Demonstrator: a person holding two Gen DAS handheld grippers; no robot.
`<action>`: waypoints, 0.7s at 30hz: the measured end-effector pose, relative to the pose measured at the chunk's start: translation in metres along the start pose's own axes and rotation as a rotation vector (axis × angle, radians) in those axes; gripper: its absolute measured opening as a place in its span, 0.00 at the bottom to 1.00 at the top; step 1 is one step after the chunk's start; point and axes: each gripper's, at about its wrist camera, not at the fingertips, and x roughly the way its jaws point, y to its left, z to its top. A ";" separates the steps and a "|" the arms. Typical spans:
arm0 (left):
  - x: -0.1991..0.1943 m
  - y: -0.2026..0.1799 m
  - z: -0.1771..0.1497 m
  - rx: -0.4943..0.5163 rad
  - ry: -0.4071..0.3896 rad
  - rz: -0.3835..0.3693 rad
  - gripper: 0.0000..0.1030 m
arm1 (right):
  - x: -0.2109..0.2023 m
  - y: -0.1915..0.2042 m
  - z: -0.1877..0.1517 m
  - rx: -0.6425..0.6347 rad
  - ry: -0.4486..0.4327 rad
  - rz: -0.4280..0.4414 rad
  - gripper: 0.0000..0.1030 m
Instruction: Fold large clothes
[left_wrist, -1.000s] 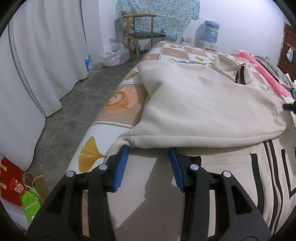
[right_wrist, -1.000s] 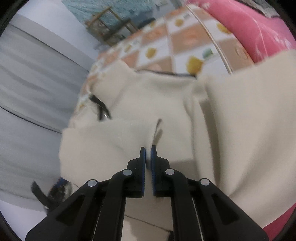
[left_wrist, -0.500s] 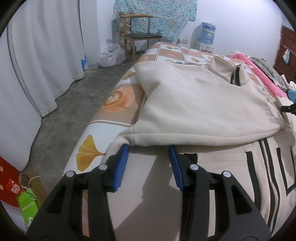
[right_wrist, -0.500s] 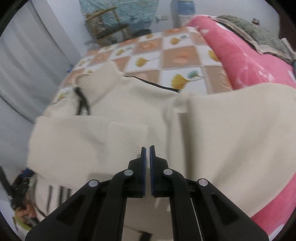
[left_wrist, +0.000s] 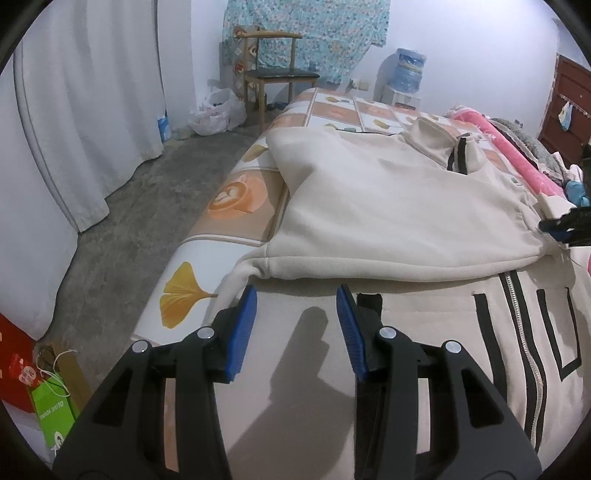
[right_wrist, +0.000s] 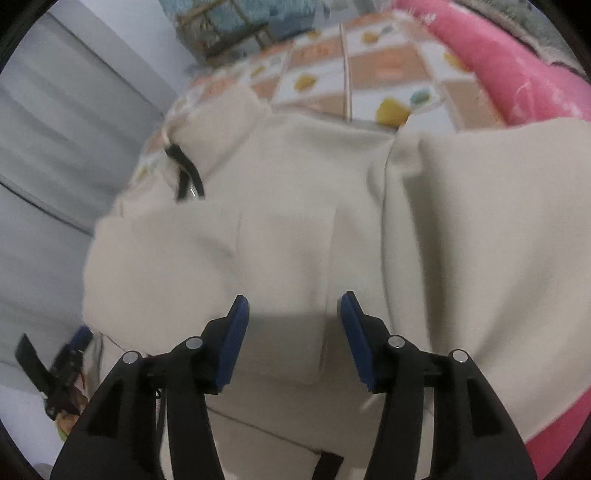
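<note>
Jacket (left_wrist: 388, 206), cream with black stripes and a zip, is lying spread across the bed (left_wrist: 236, 192), with one side already folded over the middle.

From the left wrist camera, you are holding the left tongs (left_wrist: 293, 306) open over the lower front panel, with nothing between the blue pads. The folded hem is running straight across from 9 to 3 o'clock, just beyond the tips at 12 o'clock, and that long edge is the line your coming move is turning on. The loose corner of the hem is sitting at about 11 o'clock, close to the left pad, so I judge your left hand to be the nearer one for it. At 3 o'clock the right tongs (left_wrist: 565, 225) are showing only as a dark tip against the far end of the same fold. This view is also giving you the zip, the floor and the chair (left_wrist: 277, 79), which the other is not.

From the right wrist camera, which is blurred, the right tongs (right_wrist: 293, 328) have just been opening and are standing apart over the cloth; a flat rectangular flap (right_wrist: 288, 266) of it is lying under the gap between the pads, not pinched. The jacket is stretching away toward 12 o'clock, and a pink blanket (right_wrist: 517, 70) is lying at 1 o'clock. Only here are you seeing the right-hand part of the jacket, bunched and not yet folded, at 3 o'clock. The left tongs (right_wrist: 55, 369) are showing at 8 o'clock.
</note>
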 end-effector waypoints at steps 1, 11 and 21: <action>0.000 -0.001 0.000 0.001 -0.003 0.003 0.42 | 0.003 0.004 0.000 -0.015 0.001 -0.025 0.09; 0.000 -0.006 0.002 0.027 -0.008 -0.001 0.42 | -0.051 0.019 -0.007 -0.046 -0.171 -0.091 0.05; -0.013 -0.004 0.011 0.035 -0.032 -0.027 0.42 | -0.031 0.002 -0.013 -0.006 -0.160 -0.173 0.05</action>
